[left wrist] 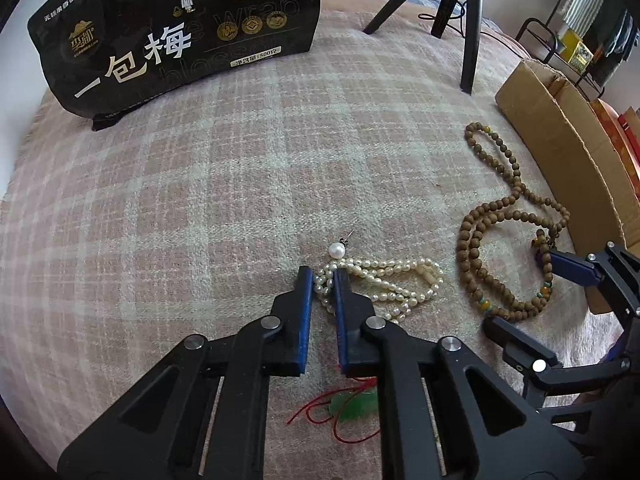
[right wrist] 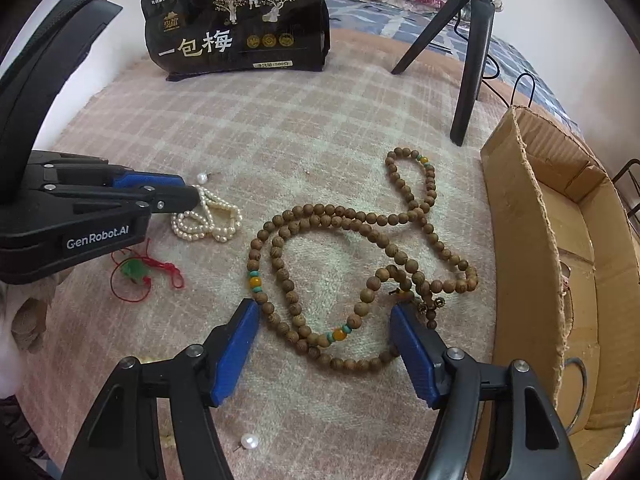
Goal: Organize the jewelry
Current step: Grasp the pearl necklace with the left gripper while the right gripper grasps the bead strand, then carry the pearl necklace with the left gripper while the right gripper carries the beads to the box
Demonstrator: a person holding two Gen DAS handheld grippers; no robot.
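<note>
My left gripper (left wrist: 323, 276) points down at the pink plaid blanket (left wrist: 240, 200) and is shut on one end of the white pearl necklace (left wrist: 394, 286); the right wrist view shows that left gripper (right wrist: 194, 197) pinching the pearl necklace (right wrist: 216, 220). A long wooden bead necklace (right wrist: 320, 210) lies in loops on the blanket. My right gripper (right wrist: 322, 312) stands open over its near loops, a blue finger on each side. In the left wrist view the right gripper (left wrist: 520, 290) hovers at the wooden bead necklace (left wrist: 464, 240).
A pearl earring (left wrist: 337, 250) lies just beyond the pearls; another pearl earring (right wrist: 249, 441) sits near my right gripper. A green pendant on red cord (right wrist: 134, 270) lies left. An open cardboard box (right wrist: 520, 220) stands right, a black bag (right wrist: 240, 28) and tripod (right wrist: 472, 60) behind.
</note>
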